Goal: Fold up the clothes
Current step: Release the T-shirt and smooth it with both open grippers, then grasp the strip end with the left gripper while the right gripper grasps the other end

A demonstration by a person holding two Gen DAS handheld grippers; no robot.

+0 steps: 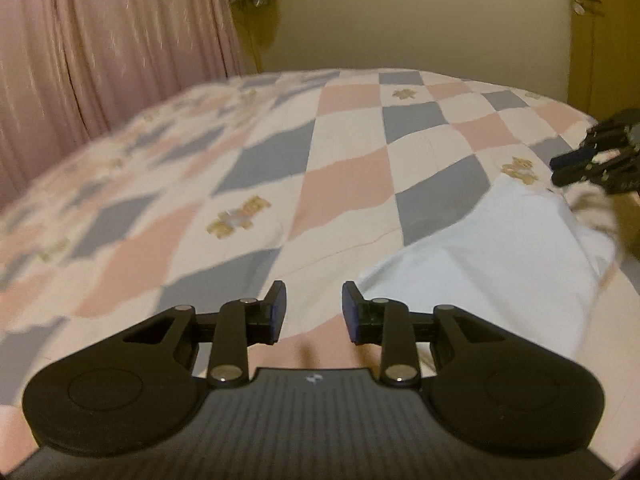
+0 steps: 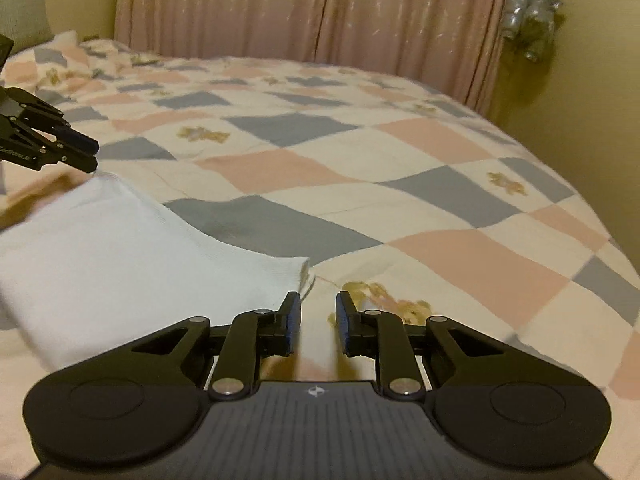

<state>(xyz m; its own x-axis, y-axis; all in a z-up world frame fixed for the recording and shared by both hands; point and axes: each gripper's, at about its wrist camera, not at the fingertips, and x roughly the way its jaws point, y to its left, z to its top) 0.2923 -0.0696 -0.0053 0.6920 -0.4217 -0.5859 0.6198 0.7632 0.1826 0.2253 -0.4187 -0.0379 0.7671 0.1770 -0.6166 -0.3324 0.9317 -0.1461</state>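
A white folded garment [image 1: 480, 256] lies on the bed, to the right of my left gripper [image 1: 314, 312]. That gripper hovers low over the quilt, open, with nothing between its fingers. In the right wrist view the same white garment [image 2: 120, 248] lies to the left, its near corner just beside the left finger [image 2: 292, 316] of my right gripper [image 2: 318, 324]. The right gripper is open and holds nothing. Each gripper also shows in the other's view at the garment's far end: the right gripper [image 1: 558, 169] and the left gripper [image 2: 86, 154].
A patchwork quilt [image 1: 340, 184] in pink, grey and cream squares covers the whole bed. A pink curtain [image 2: 320, 12] hangs behind it. A pillow [image 2: 24, 12] sits at the bed's far left corner. A yellow wall [image 1: 400, 16] and a cupboard door [image 1: 604, 48] stand beyond.
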